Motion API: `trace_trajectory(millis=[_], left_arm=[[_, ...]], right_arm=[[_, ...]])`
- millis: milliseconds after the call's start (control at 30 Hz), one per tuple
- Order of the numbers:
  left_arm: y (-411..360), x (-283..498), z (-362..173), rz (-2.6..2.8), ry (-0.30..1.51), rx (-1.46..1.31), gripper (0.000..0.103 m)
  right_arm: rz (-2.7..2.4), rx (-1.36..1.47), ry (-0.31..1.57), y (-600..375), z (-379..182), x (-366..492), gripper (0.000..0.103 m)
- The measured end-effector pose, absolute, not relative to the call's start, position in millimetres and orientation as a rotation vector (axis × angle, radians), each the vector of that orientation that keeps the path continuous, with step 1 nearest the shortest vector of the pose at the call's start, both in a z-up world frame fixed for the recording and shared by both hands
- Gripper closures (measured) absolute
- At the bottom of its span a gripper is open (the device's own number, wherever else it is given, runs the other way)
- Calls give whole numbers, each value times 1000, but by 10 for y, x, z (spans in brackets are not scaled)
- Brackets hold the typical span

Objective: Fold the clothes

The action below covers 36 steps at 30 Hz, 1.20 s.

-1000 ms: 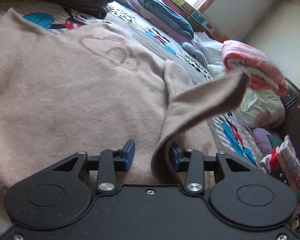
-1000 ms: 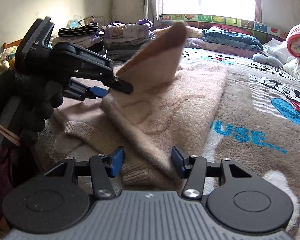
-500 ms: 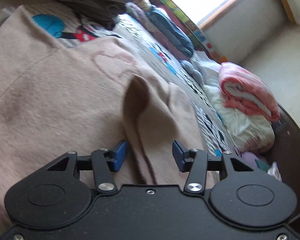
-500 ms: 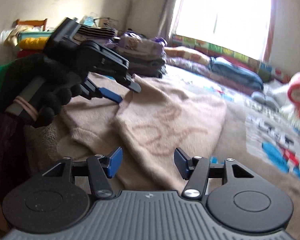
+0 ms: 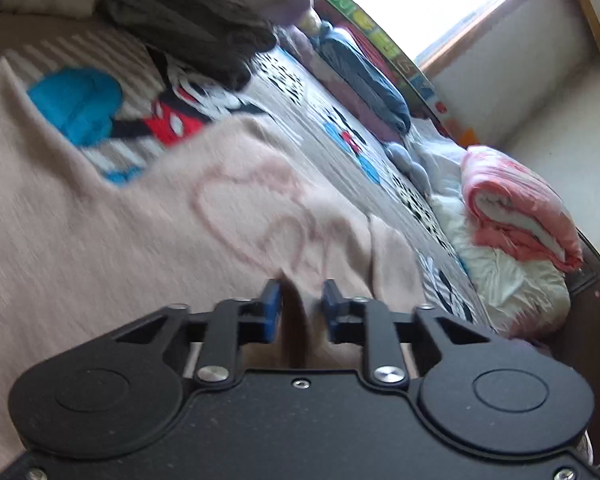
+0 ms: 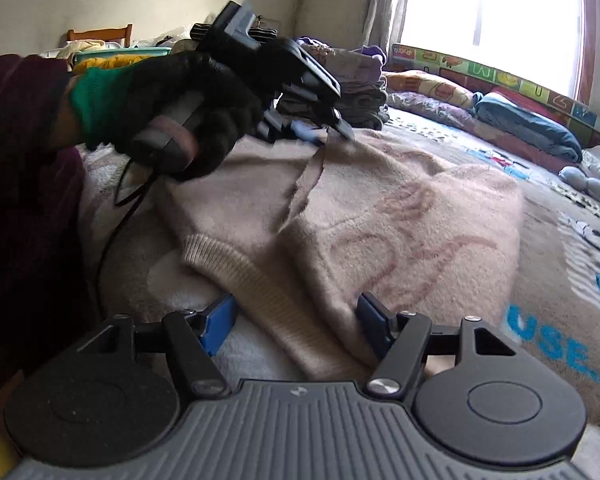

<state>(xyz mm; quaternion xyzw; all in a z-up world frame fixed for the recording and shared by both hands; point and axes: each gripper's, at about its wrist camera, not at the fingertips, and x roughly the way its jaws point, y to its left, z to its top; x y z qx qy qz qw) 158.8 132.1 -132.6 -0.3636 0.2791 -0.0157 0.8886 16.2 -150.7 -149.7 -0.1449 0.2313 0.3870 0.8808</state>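
Note:
A beige-pink sweater point(image 6: 400, 216) with a pink scribble design lies on the bed; it also fills the left wrist view point(image 5: 120, 240). My left gripper point(image 5: 300, 308) has its jaws narrowed around a raised fold of the sweater, with small gaps still showing beside the pads. It also shows in the right wrist view point(image 6: 324, 132), over the sweater's far edge. My right gripper point(image 6: 296, 322) is open, its pads on either side of the ribbed hem point(image 6: 260, 300) at the near end.
The bed cover point(image 6: 572, 280) has cartoon mouse prints and blue letters. Stacks of folded clothes point(image 6: 340, 80) stand at the back. A pink and white bundle point(image 5: 516, 212) and a blue garment point(image 5: 364, 76) lie near the window wall.
The lifted sleeve flap has come down onto the sweater. My left gripper has narrowed around a fold. My right gripper stays open at the hem.

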Motion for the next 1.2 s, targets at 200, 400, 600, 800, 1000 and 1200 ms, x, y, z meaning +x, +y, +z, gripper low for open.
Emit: trace_trajectory(millis=[200, 400, 600, 800, 1000, 1200], left_arm=[[1546, 1456, -1437, -115, 583, -979, 45], [1471, 1497, -1374, -170, 612, -1016, 42], [1235, 1684, -1355, -117, 623, -776, 93], [1202, 1719, -1184, -140, 555, -733, 97], [999, 1734, -920, -161, 527, -713, 97], [547, 1979, -720, -124, 557, -605, 97]], right_arm=[[795, -338, 440, -1436, -1463, 106, 48], [753, -409, 341, -1175, -1459, 123, 48], [728, -418, 327, -1002, -1426, 210, 87], [708, -265, 325, -1229, -1312, 182, 89], [693, 95, 383, -1723, -1269, 314, 90], [625, 471, 461, -2281, -1414, 472, 90]])
